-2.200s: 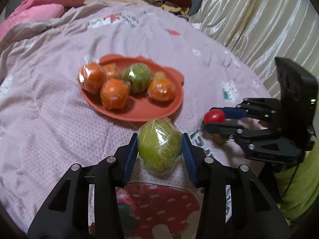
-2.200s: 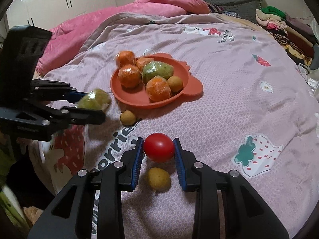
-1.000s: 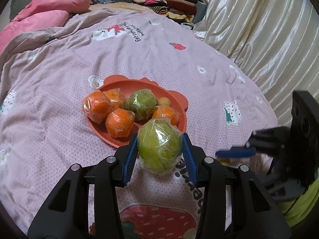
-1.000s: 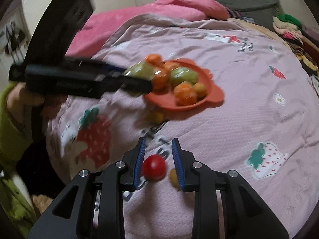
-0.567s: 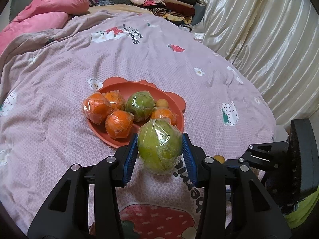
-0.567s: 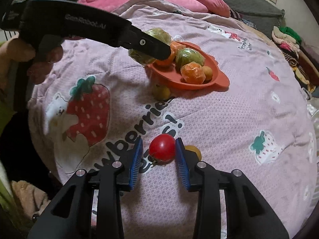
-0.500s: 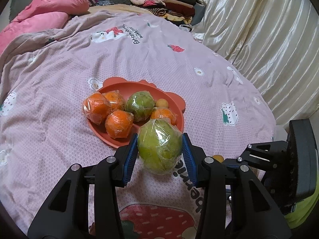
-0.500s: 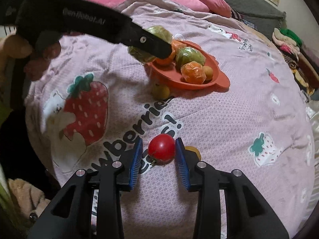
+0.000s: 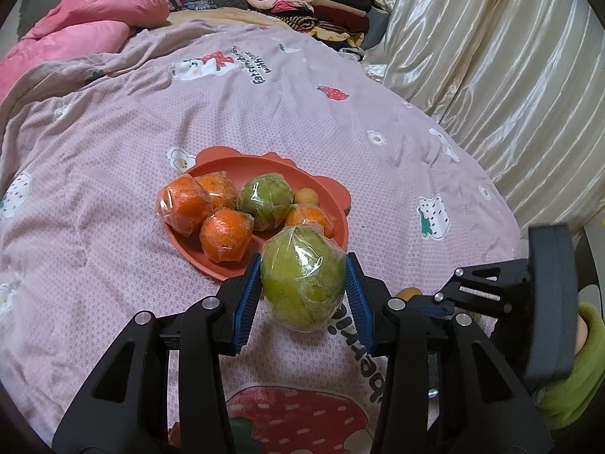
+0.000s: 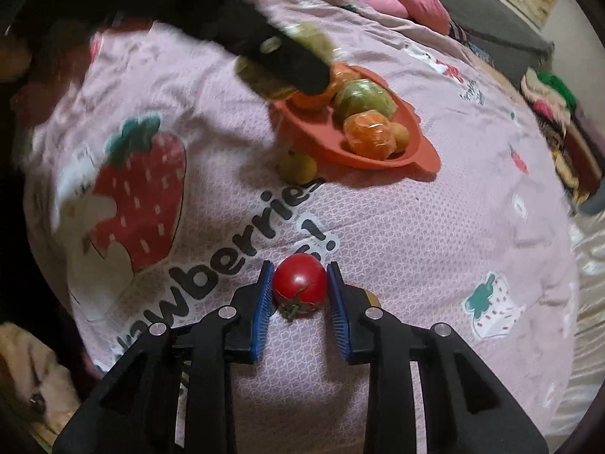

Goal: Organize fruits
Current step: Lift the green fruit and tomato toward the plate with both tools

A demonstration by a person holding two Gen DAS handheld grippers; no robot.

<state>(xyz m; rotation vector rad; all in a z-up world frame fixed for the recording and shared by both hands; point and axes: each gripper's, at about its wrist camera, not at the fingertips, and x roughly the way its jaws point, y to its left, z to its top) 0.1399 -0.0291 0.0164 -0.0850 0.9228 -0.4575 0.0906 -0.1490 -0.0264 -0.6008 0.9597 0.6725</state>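
Observation:
My left gripper [image 9: 303,288] is shut on a plastic-wrapped green fruit [image 9: 302,278], held above the near rim of the orange plate [image 9: 332,193]. The plate holds several wrapped oranges [image 9: 226,233], a wrapped green fruit [image 9: 265,201] and a small yellow fruit [image 9: 305,196]. My right gripper [image 10: 300,289] is shut on a red tomato [image 10: 300,283] above the bedspread. The plate [image 10: 423,159] shows farther off in the right wrist view, with the left gripper [image 10: 298,64] blurred above it. The right gripper's body [image 9: 506,295] shows at the right of the left wrist view.
A small yellow fruit [image 10: 298,166] lies on the bedspread beside the plate; another [image 10: 372,297] lies behind my right finger. The pink bedspread [image 9: 302,106] has strawberry prints. Pink pillows [image 9: 94,19], folded clothes [image 9: 314,0] and a cream curtain [image 9: 491,56] lie beyond.
The right gripper has closed on the red tomato that lay loose between its fingers a second ago. The left gripper with its green fruit has hardly moved over the plate's rim.

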